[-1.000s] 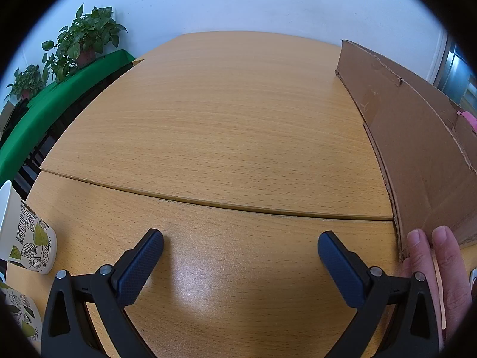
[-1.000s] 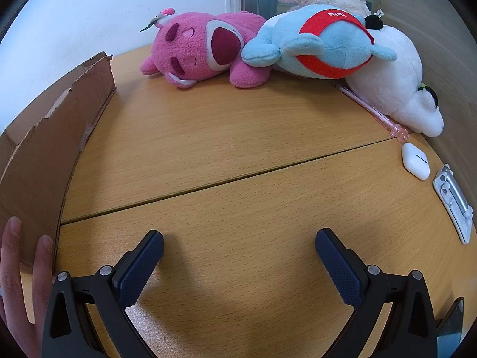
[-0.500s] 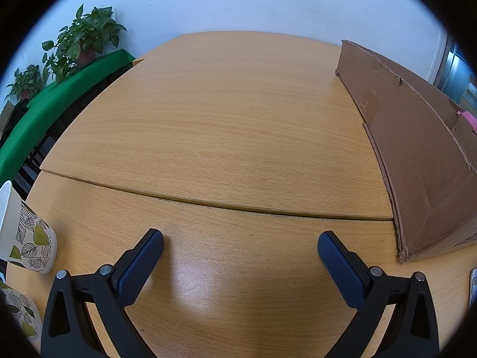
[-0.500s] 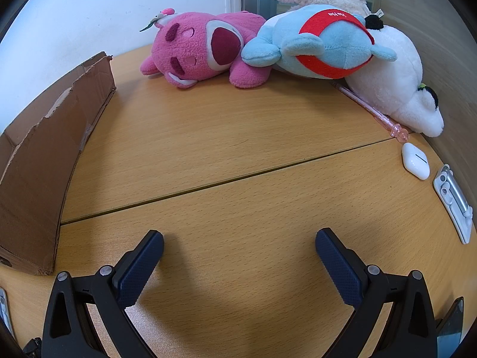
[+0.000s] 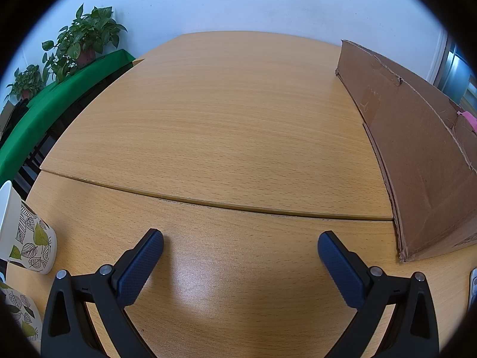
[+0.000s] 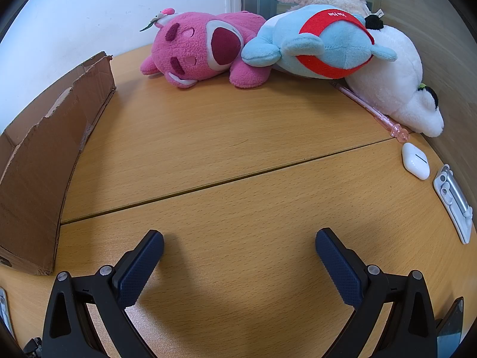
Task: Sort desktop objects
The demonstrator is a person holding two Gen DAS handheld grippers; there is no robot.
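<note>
My left gripper [image 5: 240,238] stands open low over the wooden table [image 5: 223,119], nothing between its fingers. A brown cardboard box [image 5: 417,155] stands to its right. Two leaf-patterned paper cups [image 5: 26,235] sit at the left edge. My right gripper [image 6: 238,237] is open too, over bare table [image 6: 238,137]. At the back lie a pink plush [image 6: 202,47], a blue and red plush [image 6: 322,41] and a white plush [image 6: 399,86]. A pink pen [image 6: 372,110], a white earbud case [image 6: 415,161] and a white clip-like stand [image 6: 453,203] lie at the right. The cardboard box [image 6: 44,155] is on this gripper's left.
Potted plants [image 5: 86,38] and a green-covered bench [image 5: 44,110] stand beyond the table's left edge. A white wall runs behind. A wood panel [image 6: 432,29] rises at the far right. A dark flat object [image 6: 450,325] shows at the bottom right, a small white item [image 5: 473,286] beside the box.
A hand that rested on the near corner of the cardboard box a second ago has withdrawn from both views. Neither gripper has moved.
</note>
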